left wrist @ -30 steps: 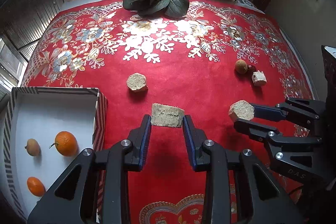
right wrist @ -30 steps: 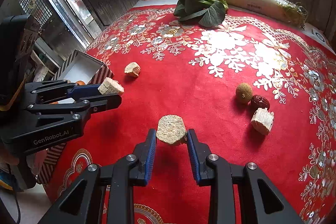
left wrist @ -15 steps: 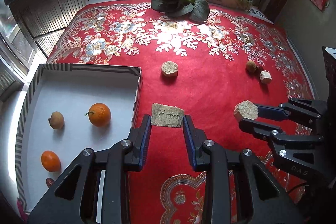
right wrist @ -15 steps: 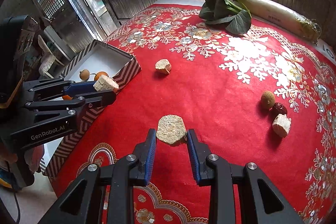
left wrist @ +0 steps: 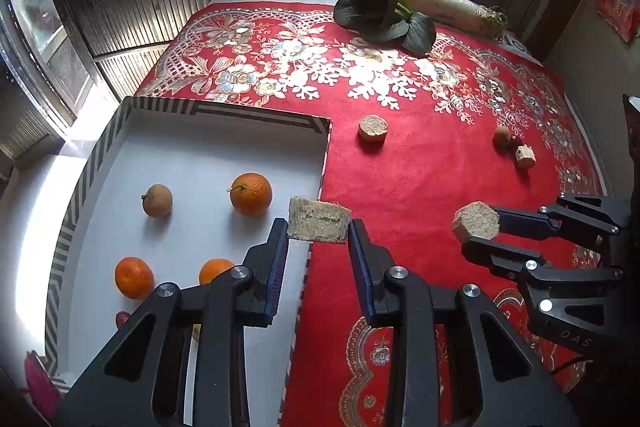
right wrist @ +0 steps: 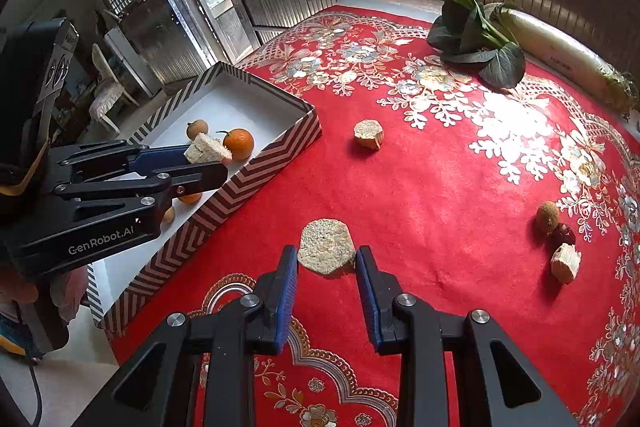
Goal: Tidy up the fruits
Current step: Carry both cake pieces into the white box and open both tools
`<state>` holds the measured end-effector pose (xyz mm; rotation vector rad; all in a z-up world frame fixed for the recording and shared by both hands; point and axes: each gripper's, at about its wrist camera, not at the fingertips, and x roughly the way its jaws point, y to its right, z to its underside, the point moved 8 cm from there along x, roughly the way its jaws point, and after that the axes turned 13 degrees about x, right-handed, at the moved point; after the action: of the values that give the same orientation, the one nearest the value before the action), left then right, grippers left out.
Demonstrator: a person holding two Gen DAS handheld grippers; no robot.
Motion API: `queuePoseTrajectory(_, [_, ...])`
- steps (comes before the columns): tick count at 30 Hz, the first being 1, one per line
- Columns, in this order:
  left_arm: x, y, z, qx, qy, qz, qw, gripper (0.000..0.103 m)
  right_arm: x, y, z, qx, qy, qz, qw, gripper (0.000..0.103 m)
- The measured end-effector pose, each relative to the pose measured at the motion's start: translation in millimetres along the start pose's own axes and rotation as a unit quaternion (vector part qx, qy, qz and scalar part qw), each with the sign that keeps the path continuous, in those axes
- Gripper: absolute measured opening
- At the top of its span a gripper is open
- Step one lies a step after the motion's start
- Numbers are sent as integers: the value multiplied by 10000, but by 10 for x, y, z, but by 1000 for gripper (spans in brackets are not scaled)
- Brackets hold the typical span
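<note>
We see a striped box (left wrist: 224,113) already holding three oranges and a brown fruit, while our left gripper (left wrist: 318,241) and right gripper (right wrist: 326,265) each clamp a fibrous tan chunk — the left one at the box's edge — with four pieces left on the red cloth (left wrist: 420,179).

My left hand-held gripper (left wrist: 318,239) hides part of one orange (left wrist: 214,270) in the striped box (left wrist: 256,111), and a small dark red thing (left wrist: 122,318) by its arm is too cut off to name. From my right wrist view, the white radish (right wrist: 560,57) runs past the picture's edge, and the box's near end disappears behind the left hand-held gripper's body.
</note>
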<state>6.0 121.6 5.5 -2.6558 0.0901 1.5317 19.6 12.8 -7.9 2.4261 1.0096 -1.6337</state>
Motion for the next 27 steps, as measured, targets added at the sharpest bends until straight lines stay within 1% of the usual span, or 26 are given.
queuePoseTrajectory(14, [-128,-274,193,-314,8,-236,9992,30,56,-426,-20,-448,-80,-216,9987,28])
queuePoseTrajectory(27, [-171,-472,359,-559,-53,-332,9979,30,143,-720,5,-767,-237,-368,9961,28])
